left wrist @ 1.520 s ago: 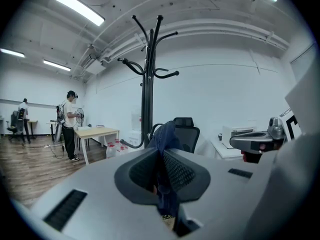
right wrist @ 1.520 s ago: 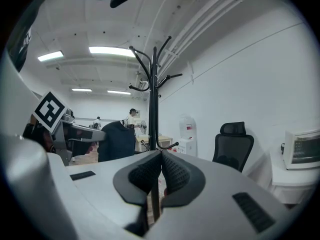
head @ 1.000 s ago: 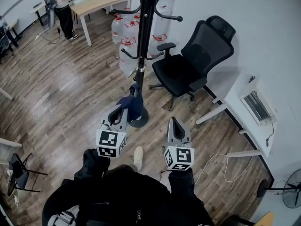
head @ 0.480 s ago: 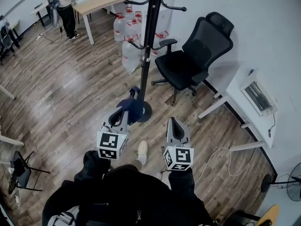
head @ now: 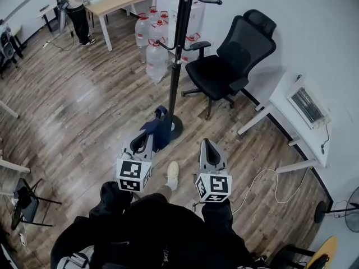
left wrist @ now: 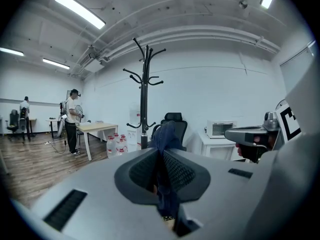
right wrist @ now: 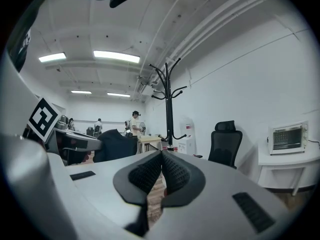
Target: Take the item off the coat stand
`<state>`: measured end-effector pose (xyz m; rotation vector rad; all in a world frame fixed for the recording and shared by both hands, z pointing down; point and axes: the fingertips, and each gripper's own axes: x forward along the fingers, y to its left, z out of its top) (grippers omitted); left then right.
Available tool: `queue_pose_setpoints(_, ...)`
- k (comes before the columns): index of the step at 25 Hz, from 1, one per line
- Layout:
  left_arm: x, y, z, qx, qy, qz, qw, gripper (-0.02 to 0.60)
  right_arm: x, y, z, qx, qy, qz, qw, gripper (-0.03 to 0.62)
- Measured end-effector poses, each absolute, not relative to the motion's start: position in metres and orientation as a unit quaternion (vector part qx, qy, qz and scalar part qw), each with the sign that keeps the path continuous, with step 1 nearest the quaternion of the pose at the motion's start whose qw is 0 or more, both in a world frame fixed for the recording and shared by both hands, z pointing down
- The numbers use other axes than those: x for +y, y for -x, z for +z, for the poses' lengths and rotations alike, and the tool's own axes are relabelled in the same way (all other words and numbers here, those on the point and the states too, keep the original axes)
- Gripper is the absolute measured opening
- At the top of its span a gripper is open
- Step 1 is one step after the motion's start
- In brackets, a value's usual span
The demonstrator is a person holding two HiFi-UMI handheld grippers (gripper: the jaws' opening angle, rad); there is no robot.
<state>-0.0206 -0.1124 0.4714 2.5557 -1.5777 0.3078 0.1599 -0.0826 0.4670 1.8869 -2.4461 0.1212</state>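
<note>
A dark blue cloth item [head: 159, 129] hangs from my left gripper [head: 151, 132], which is shut on it; in the left gripper view the cloth [left wrist: 164, 134] sticks up between the closed pads. The black coat stand [head: 177, 49] stands ahead with bare hooks, also seen as the coat stand [left wrist: 144, 94] and the coat stand [right wrist: 169, 104] in the two gripper views. My right gripper [head: 208, 145] is shut with nothing in it, level beside the left; its pads meet in the right gripper view [right wrist: 161, 156]. The held cloth [right wrist: 114, 145] shows at that view's left.
A black office chair [head: 230, 60] stands right of the stand, several water bottles [head: 152, 38] behind it. A white table [head: 280, 111] with a small appliance lies at the right. A person [head: 73, 4] stands by a wooden desk [head: 115, 1] at the far left. A cable [head: 263, 189] runs on the floor.
Both grippers have drawn back from the coat stand, the left one carrying the blue cloth. The stand's base and the chair now sit farther up the head view.
</note>
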Motion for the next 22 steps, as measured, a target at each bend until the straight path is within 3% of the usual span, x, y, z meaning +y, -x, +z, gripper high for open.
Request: queue_pose_setpoints(22, -0.098, 0.026, 0.461, -0.522, -0.847, 0.090, 0.048, 0.040, -0.073, -0.153, 0.454, -0.795, -0.606, 0.020, 0.019, 0.015)
